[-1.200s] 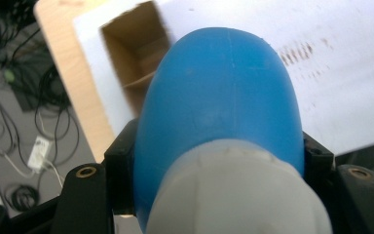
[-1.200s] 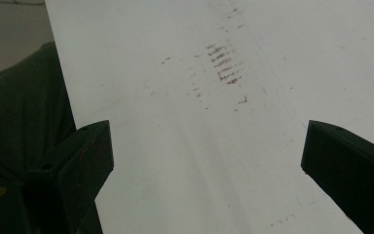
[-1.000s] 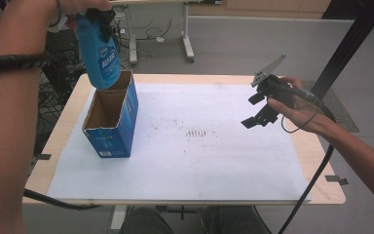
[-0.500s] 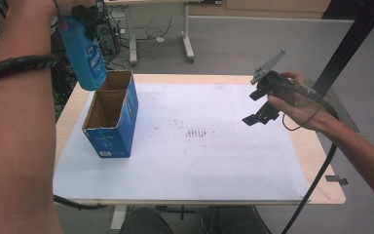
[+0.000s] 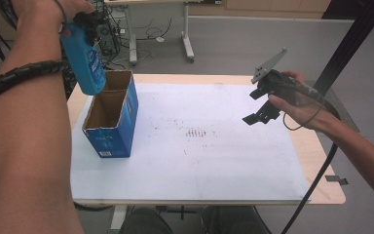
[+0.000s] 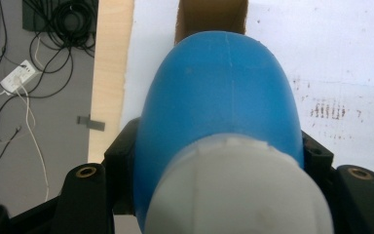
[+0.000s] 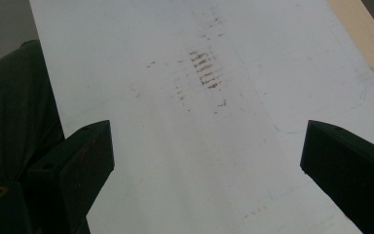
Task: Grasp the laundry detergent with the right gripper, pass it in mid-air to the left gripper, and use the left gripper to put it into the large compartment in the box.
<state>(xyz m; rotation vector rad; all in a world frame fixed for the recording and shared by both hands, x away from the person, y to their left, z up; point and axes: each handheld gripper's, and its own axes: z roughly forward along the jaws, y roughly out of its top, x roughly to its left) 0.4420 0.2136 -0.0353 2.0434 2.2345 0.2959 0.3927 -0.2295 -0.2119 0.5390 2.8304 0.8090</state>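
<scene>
Grey floor with tangled cables [image 5: 148, 31] lies behind a pale wooden table [image 5: 321, 161], whose top carries a white sheet [image 5: 199, 161] smudged with dark marks near its centre. At the left of the high view an open blue cardboard box [image 5: 111, 117] stands upright on the sheet, its brown inside showing. Just above the box's far left corner, in the upper left of the frame, the left gripper [image 5: 85, 22] is clamped on a blue bottle [image 5: 84, 61], held clear of the box; in the left gripper view the bottle [image 6: 219, 102] sits between both jaws, with a pale, possibly white cap [image 6: 236, 190] nearest the camera. At the right of the frame the right gripper [image 5: 259, 114] hovers above the sheet, jaws spread wide and grasping nothing, a grey plate [image 5: 269, 65] on top.
</scene>
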